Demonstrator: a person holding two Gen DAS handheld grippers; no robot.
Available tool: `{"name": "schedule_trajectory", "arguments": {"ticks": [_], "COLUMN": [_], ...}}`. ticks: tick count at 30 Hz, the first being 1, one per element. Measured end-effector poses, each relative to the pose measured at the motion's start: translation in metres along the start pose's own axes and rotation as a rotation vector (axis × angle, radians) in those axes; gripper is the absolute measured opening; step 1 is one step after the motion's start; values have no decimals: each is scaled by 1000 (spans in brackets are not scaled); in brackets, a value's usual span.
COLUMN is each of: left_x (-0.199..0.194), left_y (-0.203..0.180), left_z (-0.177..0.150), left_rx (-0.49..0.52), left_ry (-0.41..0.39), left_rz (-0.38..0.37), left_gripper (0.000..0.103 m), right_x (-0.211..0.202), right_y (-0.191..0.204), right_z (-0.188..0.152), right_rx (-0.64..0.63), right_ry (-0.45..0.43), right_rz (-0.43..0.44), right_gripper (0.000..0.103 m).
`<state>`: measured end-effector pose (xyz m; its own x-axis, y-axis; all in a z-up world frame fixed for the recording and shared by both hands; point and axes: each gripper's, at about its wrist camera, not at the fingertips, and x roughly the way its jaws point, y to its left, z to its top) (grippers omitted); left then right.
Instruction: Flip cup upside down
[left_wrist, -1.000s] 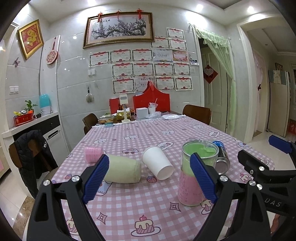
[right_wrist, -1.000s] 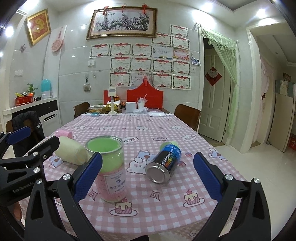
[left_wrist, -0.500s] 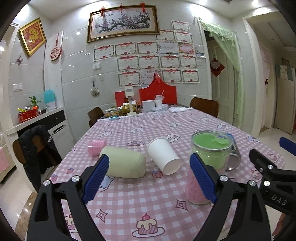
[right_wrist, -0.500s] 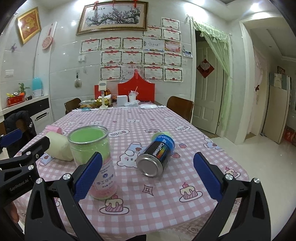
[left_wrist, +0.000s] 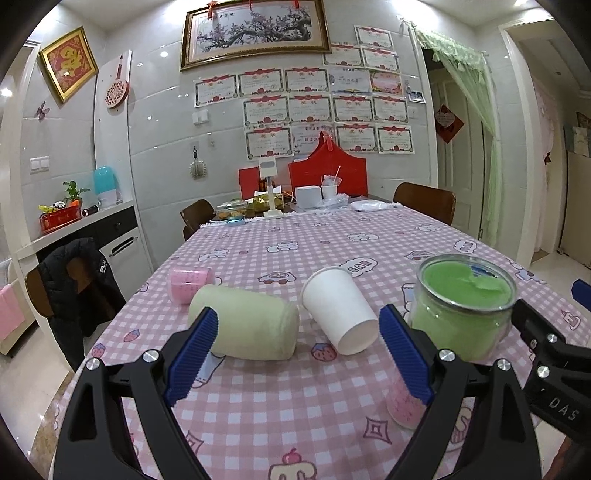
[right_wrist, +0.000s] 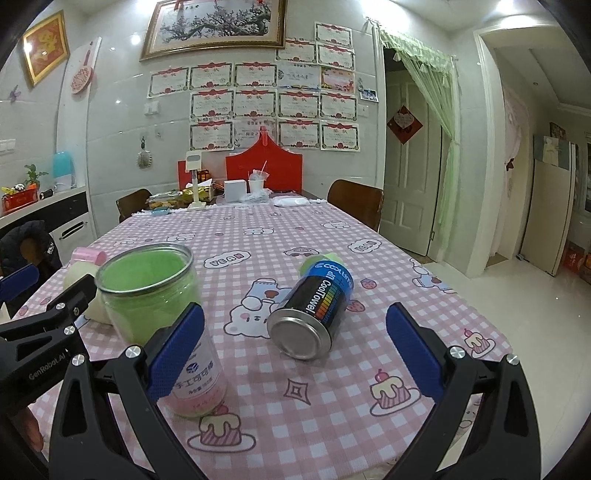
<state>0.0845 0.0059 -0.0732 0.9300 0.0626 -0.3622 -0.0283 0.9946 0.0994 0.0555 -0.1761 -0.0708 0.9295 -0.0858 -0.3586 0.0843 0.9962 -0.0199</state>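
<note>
The left gripper has its 2 blue ribbed jaws spread wide and pinching nothing; between them, farther along the pink-and-white checked tablecloth, lies the white paper cup on its side, its closed base toward the camera and its rim pointing away. Just left of the cup lies a pale cream fabric-covered cylinder, also on its side, with a small pink cylinder behind it. The right gripper is likewise spread wide and empty, and beyond its jaws lies a black-and-blue metal can tipped over with its silver end forward; its label reads "COOLTIME" and "CoolTowel". A clear plastic jar with green and pink contents stands upright beside the right gripper's left jaw, which covers part of its white label of printed characters too small to read. The left wrist view shows the same jar behind its own right jaw, the lower part hidden, and the can cannot be made out there. The paper cup appears only in the left wrist view; in the right wrist view the jar blocks that spot, and only slivers of the cream and pink cylinders show. Each view catches the other gripper's black frame at its edge, lettered "GenRobot.AI" in the right wrist view and a cut-off "DAS" in the left.
</note>
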Motion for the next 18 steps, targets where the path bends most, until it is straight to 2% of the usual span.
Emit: {"name": "schedule_trajectory", "arguments": {"ticks": [18], "left_x": [50], "left_y": [-9], "left_z": [24], "left_rx": [-1], "left_ry": [28], "left_rz": [-12], "left_gripper": [88], "right_x": [50], "right_y": [5], "right_z": [20], "right_rx": [9], "right_ry": [15], "right_rz": [-16], "right_gripper": [95]}}
